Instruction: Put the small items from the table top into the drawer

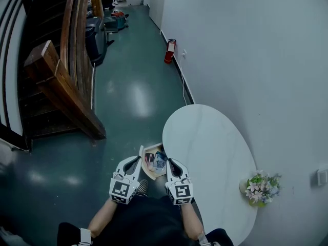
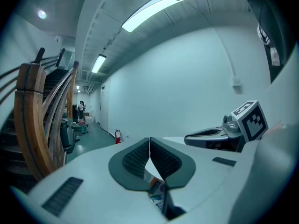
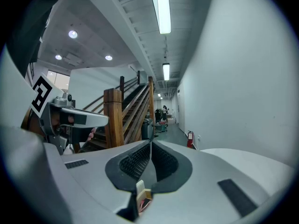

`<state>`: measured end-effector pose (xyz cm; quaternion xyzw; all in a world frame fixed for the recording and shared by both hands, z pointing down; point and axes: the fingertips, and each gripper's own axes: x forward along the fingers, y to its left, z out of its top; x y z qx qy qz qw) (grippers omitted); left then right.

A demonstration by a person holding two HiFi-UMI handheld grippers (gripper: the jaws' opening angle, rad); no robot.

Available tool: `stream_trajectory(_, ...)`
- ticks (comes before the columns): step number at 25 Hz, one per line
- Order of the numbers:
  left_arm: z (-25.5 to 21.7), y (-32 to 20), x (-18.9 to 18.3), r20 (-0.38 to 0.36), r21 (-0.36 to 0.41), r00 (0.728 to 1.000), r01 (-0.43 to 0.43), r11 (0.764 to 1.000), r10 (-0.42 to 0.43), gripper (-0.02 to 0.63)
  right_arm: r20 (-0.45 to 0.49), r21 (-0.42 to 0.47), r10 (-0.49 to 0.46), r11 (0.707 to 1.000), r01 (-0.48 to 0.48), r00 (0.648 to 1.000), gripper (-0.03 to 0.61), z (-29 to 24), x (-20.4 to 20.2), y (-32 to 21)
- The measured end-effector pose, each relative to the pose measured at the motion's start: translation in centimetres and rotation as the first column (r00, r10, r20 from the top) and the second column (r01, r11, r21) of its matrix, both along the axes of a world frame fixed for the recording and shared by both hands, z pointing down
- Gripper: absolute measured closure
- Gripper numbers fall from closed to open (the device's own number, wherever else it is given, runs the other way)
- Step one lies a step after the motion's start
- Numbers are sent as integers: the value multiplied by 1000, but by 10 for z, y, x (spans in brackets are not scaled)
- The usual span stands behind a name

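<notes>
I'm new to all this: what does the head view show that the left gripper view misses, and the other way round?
Only the head view: the flowers standing on the white table beside the wall.
Only the left gripper view: the ceiling lights, people far down the corridor, and the left hand-held gripper up close, its jaws shut with nothing between them.
Both: the wooden staircase, the red fire extinguisher and the right hand-held gripper.
</notes>
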<state>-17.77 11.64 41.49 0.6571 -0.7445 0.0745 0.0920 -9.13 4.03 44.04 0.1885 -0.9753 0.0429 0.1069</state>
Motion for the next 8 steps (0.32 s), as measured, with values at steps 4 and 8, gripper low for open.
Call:
stream_trajectory(4,-1,3,1,-1,1,1000,1,1000,-1,594,-1,1,2,1000,-2,1000,541,0,1,3)
stream_trajectory(8,-3,1,5,-1,-5,1000,-5,1000,5,594,-2,3,6,1000,-6,1000,541,1,4,1)
